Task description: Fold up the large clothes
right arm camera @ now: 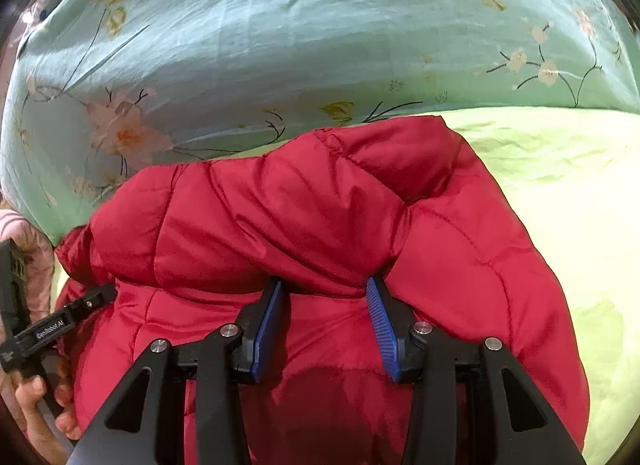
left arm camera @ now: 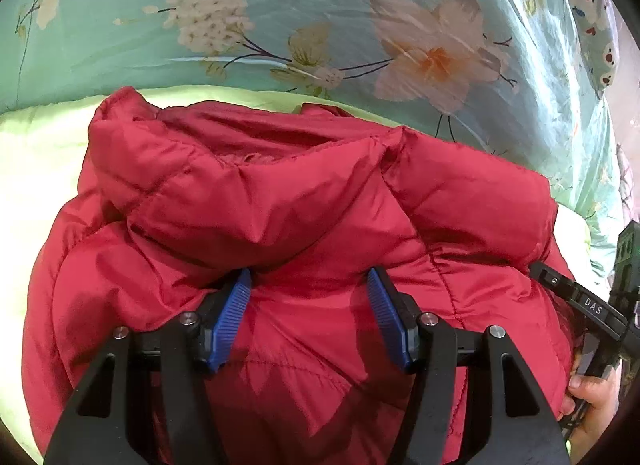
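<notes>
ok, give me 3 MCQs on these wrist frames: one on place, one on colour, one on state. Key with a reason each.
1. Where does the puffer jacket lie?
A. on a pale green sheet, before a floral teal cover
B. on a wooden floor
C. on a hanger

2. What colour are the gripper pads?
A. red
B. blue
C. white

3. How do the left gripper and right gripper stand?
A. both lifted clear of the jacket, above the cover
B. one shut on a zip pull
C. both with jaws apart, tips at a fold of the jacket

Key: 1 A, green sheet shows around the jacket, floral cover behind it. 2 B, ribbed blue pads in both wrist views. 3 C, red fabric fills the gap between the pads in each view; a firm grip cannot be told.
</notes>
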Demonstrator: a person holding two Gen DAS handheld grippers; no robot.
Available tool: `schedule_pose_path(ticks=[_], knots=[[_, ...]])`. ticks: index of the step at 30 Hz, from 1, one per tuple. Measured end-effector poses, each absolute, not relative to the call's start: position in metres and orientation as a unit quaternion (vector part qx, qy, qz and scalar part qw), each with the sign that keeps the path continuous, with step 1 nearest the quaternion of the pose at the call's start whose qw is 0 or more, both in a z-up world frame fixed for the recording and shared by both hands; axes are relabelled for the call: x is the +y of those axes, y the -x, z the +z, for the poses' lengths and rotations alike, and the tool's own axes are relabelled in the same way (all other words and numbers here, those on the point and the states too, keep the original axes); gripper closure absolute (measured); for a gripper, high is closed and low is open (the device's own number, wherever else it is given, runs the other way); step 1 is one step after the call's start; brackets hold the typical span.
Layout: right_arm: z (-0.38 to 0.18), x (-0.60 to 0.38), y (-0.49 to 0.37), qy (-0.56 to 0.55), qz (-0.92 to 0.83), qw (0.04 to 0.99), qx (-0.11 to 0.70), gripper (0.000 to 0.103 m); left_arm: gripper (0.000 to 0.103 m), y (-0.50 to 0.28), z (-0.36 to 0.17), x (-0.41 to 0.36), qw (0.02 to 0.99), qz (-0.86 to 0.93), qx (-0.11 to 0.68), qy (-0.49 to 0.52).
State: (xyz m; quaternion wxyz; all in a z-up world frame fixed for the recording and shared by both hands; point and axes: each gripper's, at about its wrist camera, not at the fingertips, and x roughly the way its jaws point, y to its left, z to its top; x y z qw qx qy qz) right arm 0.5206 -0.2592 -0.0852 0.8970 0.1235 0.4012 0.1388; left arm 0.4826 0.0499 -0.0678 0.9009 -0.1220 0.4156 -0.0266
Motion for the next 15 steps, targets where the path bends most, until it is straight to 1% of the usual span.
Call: schedule_pose_path(ticks=[4,9,12,13,15], knots=[[-0.092,-0.27,-0.522,-0.137,0.143,0.897,0.394,0.059,0.042,-0.477,-0.077,0.053,0.904,-0.02,0.41,0.119],[-0.093,-0.286,-0.518,-0.14,0.136,0.895,0.4,0.06,0.042,-0.472,-0.066,0.048,0.899,-0.017,0.421,0.123],[-0.079,-0.299,-0.504,-0.138,0.104,0.909,0.38,0.061,0.042,-0.453,-0.06,0.054,0.9,-0.021,0.417,0.126],[-0.073,-0.304,-0.5,-0.139,0.093,0.913,0.372,0.058,0.042,-0.447,-0.056,0.054,0.901,-0.021,0.417,0.121],[-0.067,-0.319,-0.489,-0.136,0.073,0.919,0.363,0.058,0.042,-0.433,-0.046,0.054,0.904,-0.018,0.415,0.102]])
